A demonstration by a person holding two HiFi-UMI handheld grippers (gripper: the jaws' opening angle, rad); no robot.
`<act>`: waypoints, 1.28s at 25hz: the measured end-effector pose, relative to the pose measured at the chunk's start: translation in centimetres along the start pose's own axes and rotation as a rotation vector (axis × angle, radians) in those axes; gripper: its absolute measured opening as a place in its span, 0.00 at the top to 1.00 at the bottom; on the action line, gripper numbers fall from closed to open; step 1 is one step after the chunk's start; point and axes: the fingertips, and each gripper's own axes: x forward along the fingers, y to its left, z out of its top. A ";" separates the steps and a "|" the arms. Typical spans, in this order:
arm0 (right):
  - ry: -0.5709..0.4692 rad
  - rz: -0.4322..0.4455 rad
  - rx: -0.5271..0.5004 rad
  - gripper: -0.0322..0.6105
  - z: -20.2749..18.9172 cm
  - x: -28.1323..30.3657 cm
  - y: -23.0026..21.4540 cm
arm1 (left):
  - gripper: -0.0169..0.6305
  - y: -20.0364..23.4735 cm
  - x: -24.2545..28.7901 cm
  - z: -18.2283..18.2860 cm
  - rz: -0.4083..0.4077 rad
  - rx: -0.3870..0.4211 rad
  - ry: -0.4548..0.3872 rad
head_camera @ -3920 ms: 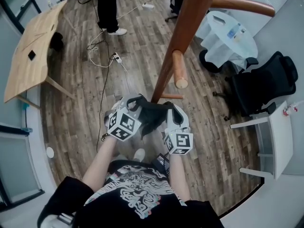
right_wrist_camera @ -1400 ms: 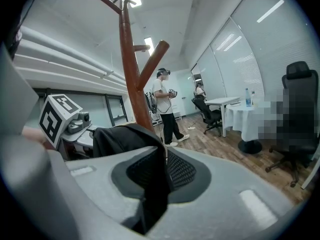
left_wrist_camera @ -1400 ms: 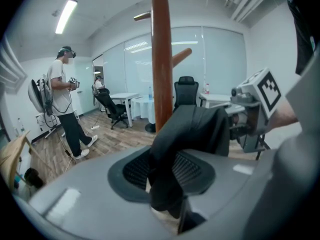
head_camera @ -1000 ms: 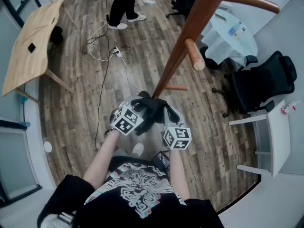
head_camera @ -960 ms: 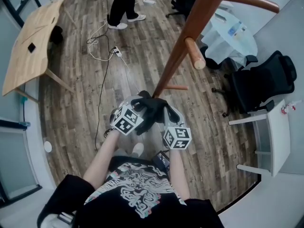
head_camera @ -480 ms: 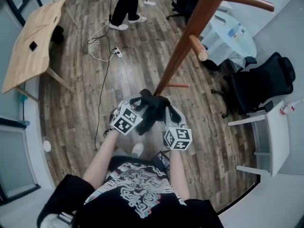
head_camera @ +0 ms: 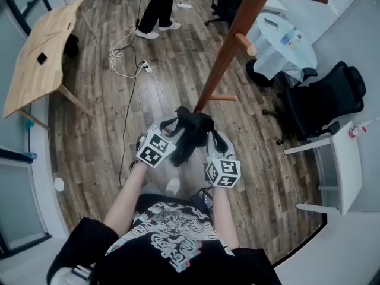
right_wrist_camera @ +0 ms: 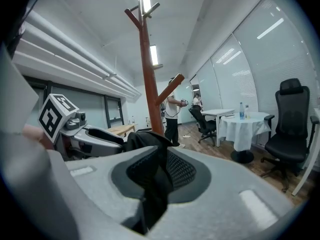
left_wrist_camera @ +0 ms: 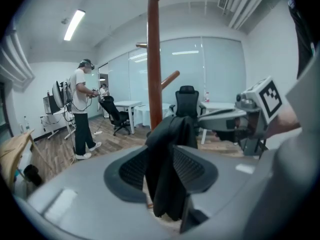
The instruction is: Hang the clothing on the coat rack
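A black garment (head_camera: pixel 189 129) is bunched between my two grippers, just in front of the brown wooden coat rack (head_camera: pixel 228 46). In the left gripper view the garment (left_wrist_camera: pixel 170 154) hangs down between the jaws of my left gripper (left_wrist_camera: pixel 160 170). Those jaws stand wide apart, and a sliver of floor shows beside the fabric. My right gripper (right_wrist_camera: pixel 159 173) is shut on a fold of the garment (right_wrist_camera: pixel 146 140). In the head view the left gripper (head_camera: pixel 170 127) and right gripper (head_camera: pixel 212 138) flank the cloth at waist height. The rack's pole (left_wrist_camera: pixel 153 59) rises ahead, with angled pegs (head_camera: pixel 244 43) above the grippers.
A wooden table (head_camera: pixel 38 58) stands at the left. A person (head_camera: pixel 157 5) stands beyond loose cables (head_camera: pixel 127 64) on the plank floor. To the right are a round table with a white cloth (head_camera: pixel 279 46), a black office chair (head_camera: pixel 320 100) and a white desk (head_camera: pixel 347 165).
Both grippers have carried the black garment a little forward, closer to the rack's pole. The pegs now appear higher and farther away in the head view.
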 end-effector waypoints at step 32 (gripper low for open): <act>-0.153 -0.106 -0.129 0.95 1.3 -18.3 17.4 | 0.99 -6.0 -24.7 -1.5 0.107 -0.044 -0.287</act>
